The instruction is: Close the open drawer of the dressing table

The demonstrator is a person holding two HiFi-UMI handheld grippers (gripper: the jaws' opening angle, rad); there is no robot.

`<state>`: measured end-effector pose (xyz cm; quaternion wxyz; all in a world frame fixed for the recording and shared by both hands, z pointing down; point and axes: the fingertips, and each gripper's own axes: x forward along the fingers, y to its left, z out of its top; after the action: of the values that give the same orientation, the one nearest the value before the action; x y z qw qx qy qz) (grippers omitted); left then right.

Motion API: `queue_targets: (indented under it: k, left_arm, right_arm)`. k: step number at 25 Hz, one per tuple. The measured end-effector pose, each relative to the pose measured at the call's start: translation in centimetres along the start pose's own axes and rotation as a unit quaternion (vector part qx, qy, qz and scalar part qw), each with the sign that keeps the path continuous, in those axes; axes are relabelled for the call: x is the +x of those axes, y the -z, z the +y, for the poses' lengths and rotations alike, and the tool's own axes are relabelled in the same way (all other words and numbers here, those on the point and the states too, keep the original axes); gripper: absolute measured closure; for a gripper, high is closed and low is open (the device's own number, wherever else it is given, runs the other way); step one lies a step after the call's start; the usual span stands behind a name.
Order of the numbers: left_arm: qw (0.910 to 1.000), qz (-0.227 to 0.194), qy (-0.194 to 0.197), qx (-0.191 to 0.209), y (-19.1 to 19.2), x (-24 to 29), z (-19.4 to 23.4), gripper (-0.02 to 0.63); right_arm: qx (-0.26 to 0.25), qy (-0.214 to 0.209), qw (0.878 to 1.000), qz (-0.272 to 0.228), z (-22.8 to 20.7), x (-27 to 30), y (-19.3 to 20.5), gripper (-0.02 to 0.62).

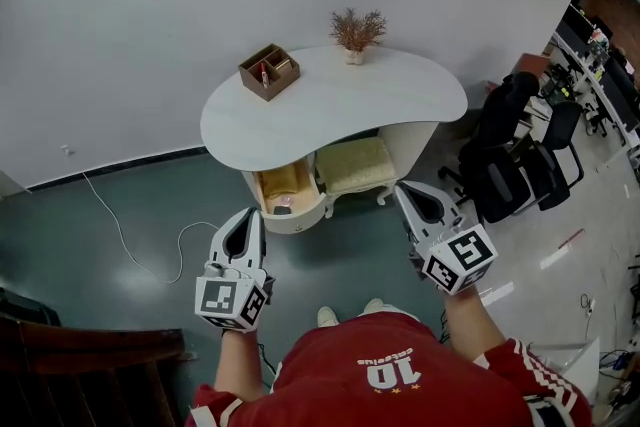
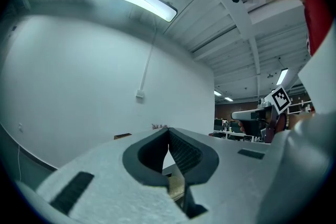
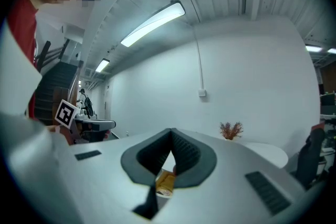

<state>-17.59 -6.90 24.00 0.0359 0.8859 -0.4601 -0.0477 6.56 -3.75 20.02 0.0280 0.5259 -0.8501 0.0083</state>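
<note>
One high camera, two low ones.
The head view looks steeply down from above the person onto the dressing table (image 1: 330, 100) by the white wall (image 1: 150, 15), some way off. Cameras on the left gripper (image 1: 254, 213) and right gripper (image 1: 401, 186) look level along their own jaws toward that wall. All three share the tabletop's dried plant (image 1: 357, 31); each gripper view also catches the other gripper.

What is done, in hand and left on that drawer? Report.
Done: nothing; the drawer of the dressing table stands pulled out, inside showing. In hand: left gripper and right gripper, both shut and empty, hover short of it. Left: reach the drawer front and push it in.
</note>
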Motion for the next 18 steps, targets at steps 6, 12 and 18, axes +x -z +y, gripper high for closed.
queue_targets:
  k: [6,12,18]
  left_arm:
    - [0.9996,-0.024,-0.016,0.003,-1.0,0.6,0.7,0.494]
    - [0.9979,-0.031,-0.057,0.010,-1.1,1.1,2.1,0.264]
    - [0.9958,-0.034,-0.085,-0.004,0.3,2.2,3.8,0.249]
  right_arm:
    - [0.010,-0.011,1.000,-0.007,-0.3,1.9,0.2,0.591]
    - [0.012,-0.037,0.999,-0.024,-0.3,3.6,-0.5,0.591]
    - [0.017,-0.060,0.998,-0.016,-0.7,5.7,0.3,0.591]
